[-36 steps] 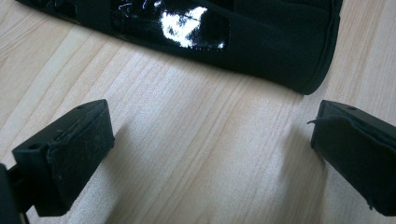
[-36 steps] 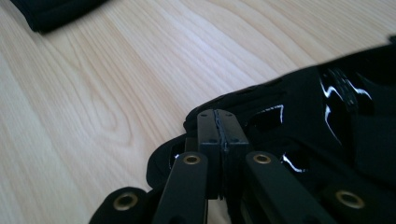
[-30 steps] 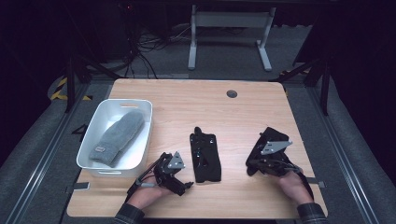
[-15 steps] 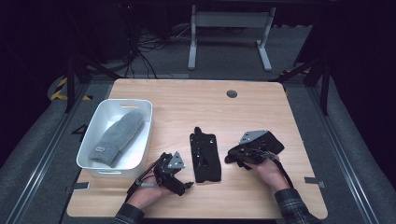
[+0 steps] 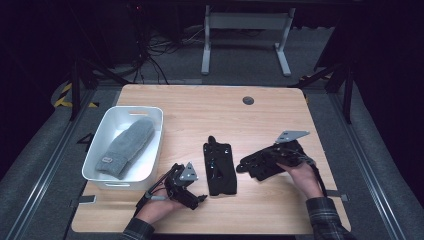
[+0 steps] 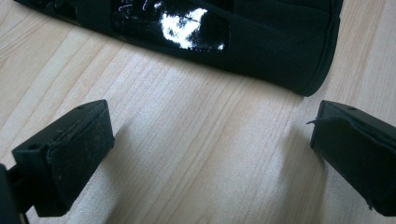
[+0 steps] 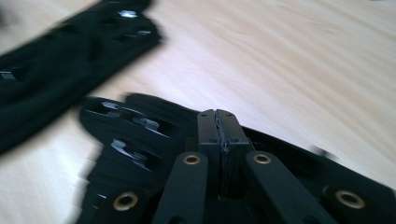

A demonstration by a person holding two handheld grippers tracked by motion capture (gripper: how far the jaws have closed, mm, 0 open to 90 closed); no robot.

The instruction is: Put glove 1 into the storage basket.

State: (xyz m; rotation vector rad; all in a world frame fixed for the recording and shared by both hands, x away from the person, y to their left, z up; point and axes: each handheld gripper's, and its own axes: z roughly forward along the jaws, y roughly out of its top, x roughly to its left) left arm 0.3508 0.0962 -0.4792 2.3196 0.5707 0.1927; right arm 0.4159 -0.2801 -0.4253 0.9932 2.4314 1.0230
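Right claw [image 7: 223, 122] — clamped on black glove [image 7: 140, 135]

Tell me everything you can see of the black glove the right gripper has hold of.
The black glove is soft dark fabric with small shiny marks along its fingers, which point toward the other black glove lying flat mid-table. The right gripper is shut on it, jaws pinched together over the cloth. It hangs partly over the wooden table; whether it still touches the wood is unclear.

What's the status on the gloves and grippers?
Right gripper shut on a black glove, carrying it above the table. Left gripper open, beside second black glove. Path to white bin unobstructed.
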